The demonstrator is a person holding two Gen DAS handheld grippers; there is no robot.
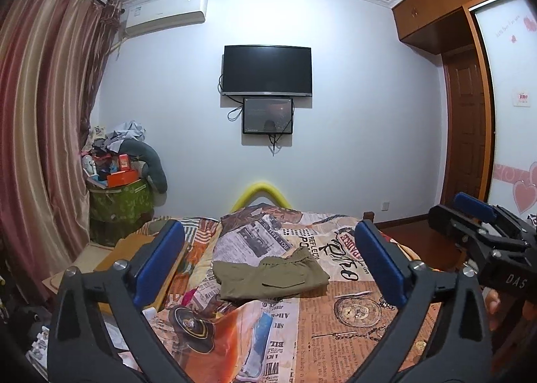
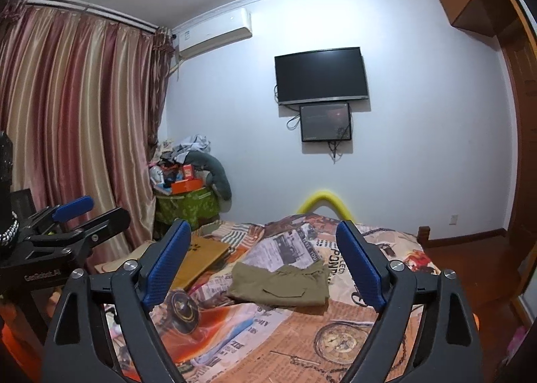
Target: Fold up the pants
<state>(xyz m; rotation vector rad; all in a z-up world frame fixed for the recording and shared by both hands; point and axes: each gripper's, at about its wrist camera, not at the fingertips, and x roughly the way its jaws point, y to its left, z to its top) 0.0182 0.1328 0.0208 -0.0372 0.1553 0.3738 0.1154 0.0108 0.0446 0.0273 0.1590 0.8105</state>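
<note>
Both grippers, left (image 1: 268, 265) and right (image 2: 265, 262), hang spread wide and empty above the near end of the bed (image 1: 352, 309). Ahead of them and well apart, the olive pants (image 1: 272, 277) lie mid-bed in a compact folded bundle, long axis running left to right. Neither gripper looks clearly nearer.
</note>
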